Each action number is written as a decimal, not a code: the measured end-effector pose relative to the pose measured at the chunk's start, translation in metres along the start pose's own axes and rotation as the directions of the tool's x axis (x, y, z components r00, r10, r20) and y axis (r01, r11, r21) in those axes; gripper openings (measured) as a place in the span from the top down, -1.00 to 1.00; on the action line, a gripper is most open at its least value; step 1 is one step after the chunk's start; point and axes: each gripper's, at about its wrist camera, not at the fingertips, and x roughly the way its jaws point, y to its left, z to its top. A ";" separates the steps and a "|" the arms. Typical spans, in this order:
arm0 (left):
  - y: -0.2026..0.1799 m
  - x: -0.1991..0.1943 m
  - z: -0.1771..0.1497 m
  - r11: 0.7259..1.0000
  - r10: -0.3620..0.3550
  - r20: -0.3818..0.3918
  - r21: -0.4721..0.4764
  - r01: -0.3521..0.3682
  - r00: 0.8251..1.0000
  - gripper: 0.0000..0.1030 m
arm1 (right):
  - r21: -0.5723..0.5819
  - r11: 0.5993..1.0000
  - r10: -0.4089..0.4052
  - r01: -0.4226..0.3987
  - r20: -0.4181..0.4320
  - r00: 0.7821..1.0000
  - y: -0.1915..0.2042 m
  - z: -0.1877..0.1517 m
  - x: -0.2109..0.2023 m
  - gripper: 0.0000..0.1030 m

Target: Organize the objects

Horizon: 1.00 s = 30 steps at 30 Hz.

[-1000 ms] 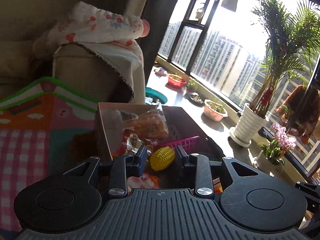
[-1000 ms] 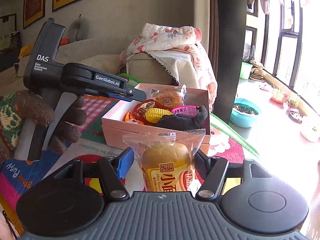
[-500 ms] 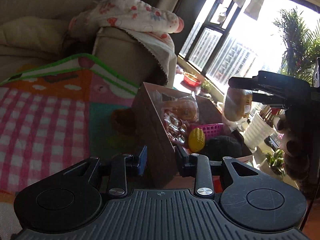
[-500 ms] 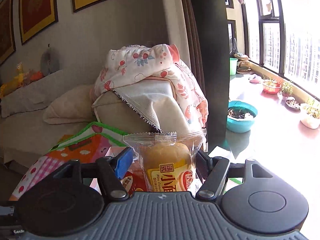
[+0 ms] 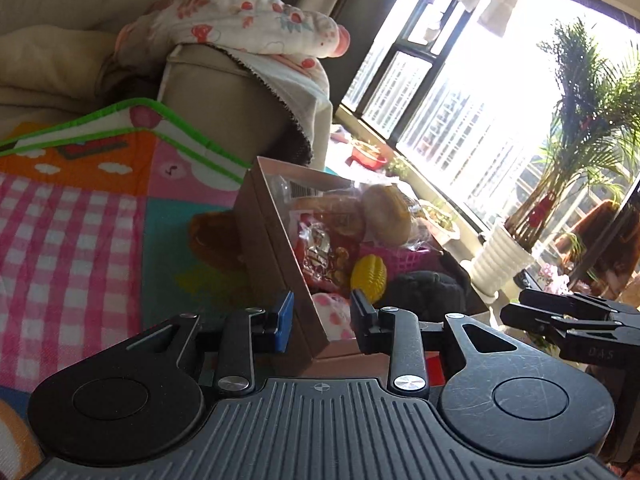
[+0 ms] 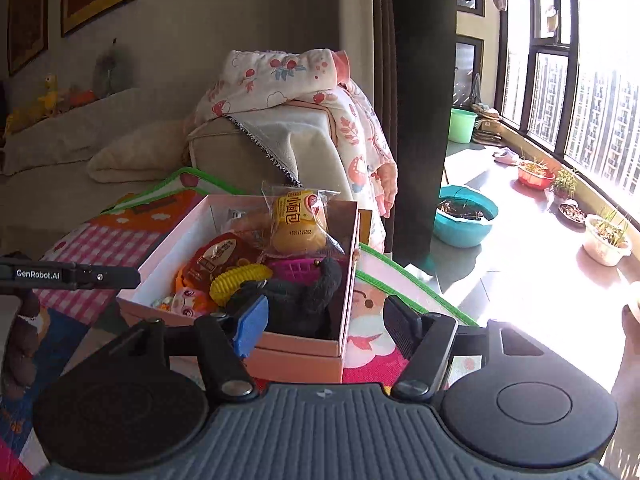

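A pink cardboard box (image 6: 160, 248) sits on the play mat, holding several snacks and toys. A packaged bun (image 6: 297, 222) lies at its far side, on a magenta basket (image 6: 294, 270), next to a yellow toy corn (image 6: 236, 280) and a black plush (image 6: 296, 300). My right gripper (image 6: 325, 326) is open and empty, just in front of the box. My left gripper (image 5: 322, 320) is open, its fingers either side of the box's near corner (image 5: 296, 320). The bun (image 5: 386, 214) and corn (image 5: 369, 278) also show in the left wrist view.
A colourful play mat (image 5: 72, 216) covers the floor. A beige sofa arm with a floral blanket (image 6: 288, 120) stands behind the box. A dark pillar (image 6: 420, 120), a teal basin (image 6: 466, 216) and plant pots (image 5: 500, 260) line the sunny window ledge.
My right gripper has opened and let go of the packaged bun, which now lies in the box, and has pulled back. The left gripper has shifted a little at the box corner.
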 end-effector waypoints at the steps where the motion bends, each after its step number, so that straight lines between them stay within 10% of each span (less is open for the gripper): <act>1: -0.002 0.005 0.000 1.000 0.026 -0.008 0.016 -0.026 1.000 0.32 | -0.027 1.000 -0.001 0.001 -0.018 1.000 0.005 -0.009 0.002 -0.25; 4: -0.003 0.013 -0.001 0.992 0.123 -0.018 0.044 -0.122 0.992 0.26 | -0.072 0.997 -0.016 0.012 -0.064 0.998 0.018 -0.024 0.017 -0.17; 8: 0.008 0.009 0.002 0.978 0.202 0.010 0.051 -0.203 0.979 -0.39 | -0.085 0.996 -0.031 0.025 -0.068 0.997 0.033 -0.023 0.038 -0.11; 15: 0.061 0.000 0.019 0.929 0.365 0.111 0.011 -0.369 0.924 -0.95 | 0.012 1.000 0.012 -0.011 -0.053 0.999 0.065 0.012 0.087 -0.10; 22: 0.110 0.001 0.046 0.912 0.404 0.157 0.006 -0.410 0.901 -0.96 | -0.021 1.000 0.007 -0.008 -0.029 1.000 0.102 0.030 0.108 -0.14; 26: 0.097 -0.016 0.040 0.913 0.391 0.222 0.029 -0.407 0.893 -0.94 | -0.026 0.999 -0.033 0.032 -0.033 0.999 0.104 0.018 0.098 -0.63; 30: 0.070 -0.050 0.016 0.942 0.286 0.248 0.104 -0.319 0.925 -0.94 | -0.012 1.000 -0.013 0.012 -0.061 0.998 0.107 -0.006 0.073 -0.76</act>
